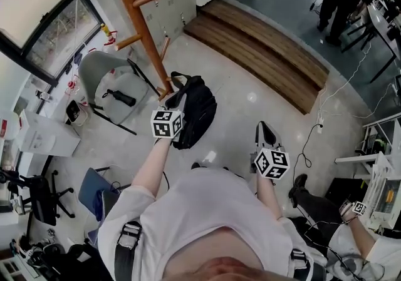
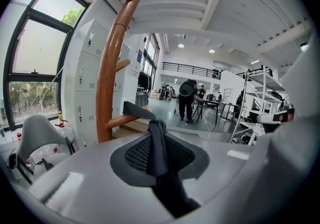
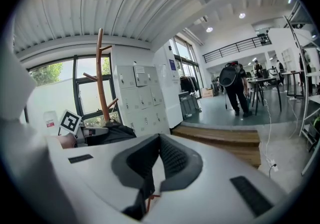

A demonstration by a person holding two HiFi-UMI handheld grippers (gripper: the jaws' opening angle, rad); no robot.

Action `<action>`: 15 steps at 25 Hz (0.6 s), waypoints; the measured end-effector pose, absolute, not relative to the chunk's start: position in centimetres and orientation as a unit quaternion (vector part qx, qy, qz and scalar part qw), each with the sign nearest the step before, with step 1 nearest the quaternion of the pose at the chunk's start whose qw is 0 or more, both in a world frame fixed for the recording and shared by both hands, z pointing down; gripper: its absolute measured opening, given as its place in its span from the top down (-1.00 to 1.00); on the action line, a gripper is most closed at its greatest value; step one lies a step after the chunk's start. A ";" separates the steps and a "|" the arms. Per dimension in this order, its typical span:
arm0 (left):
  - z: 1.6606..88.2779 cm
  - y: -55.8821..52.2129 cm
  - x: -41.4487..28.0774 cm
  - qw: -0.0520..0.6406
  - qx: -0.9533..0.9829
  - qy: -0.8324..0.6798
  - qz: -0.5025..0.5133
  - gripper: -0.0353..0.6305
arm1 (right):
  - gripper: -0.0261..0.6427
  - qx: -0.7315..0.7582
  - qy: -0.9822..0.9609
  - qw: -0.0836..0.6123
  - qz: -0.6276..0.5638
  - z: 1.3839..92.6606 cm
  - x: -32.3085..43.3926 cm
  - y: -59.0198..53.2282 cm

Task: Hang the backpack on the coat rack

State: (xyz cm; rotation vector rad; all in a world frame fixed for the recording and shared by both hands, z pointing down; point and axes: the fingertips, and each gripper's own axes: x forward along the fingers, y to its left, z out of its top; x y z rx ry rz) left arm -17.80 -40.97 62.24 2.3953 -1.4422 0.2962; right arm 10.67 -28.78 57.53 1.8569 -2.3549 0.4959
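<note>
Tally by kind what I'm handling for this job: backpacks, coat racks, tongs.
Backpack: 1
Coat rack: 1
Tongs: 2 (left tongs shut on the backpack's strap, right tongs shut, empty)
Total: 4

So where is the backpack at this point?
In the head view the black backpack is left of centre, by the foot of the wooden coat rack, its strap pinched in the left gripper's claw.
</note>
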 end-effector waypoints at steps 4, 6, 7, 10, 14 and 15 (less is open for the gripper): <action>63.7 -41.0 -18.3 0.182 0.833 -0.510 0.111 0.70 | 0.90 0.609 -0.774 0.053 0.166 57.8 10.6 -28.9; 64.5 -40.9 -18.4 0.190 0.830 -0.511 0.116 0.70 | 0.90 0.609 -0.774 0.054 0.167 57.9 10.6 -28.9; 65.0 -40.8 -18.5 0.195 0.829 -0.511 0.119 0.70 | 0.89 0.608 -0.774 0.054 0.169 58.0 10.5 -28.8; 66.2 -40.6 -18.7 0.209 0.824 -0.512 0.126 0.70 | 0.90 0.607 -0.773 0.050 0.175 58.2 10.4 -28.7; 67.6 -40.7 -19.4 0.226 0.811 -0.523 0.133 0.69 | 0.90 0.606 -0.774 0.051 0.176 58.4 10.4 -28.8; 68.0 -40.6 -19.8 0.232 0.807 -0.526 0.133 0.69 | 0.89 0.607 -0.774 0.052 0.175 58.3 10.4 -28.6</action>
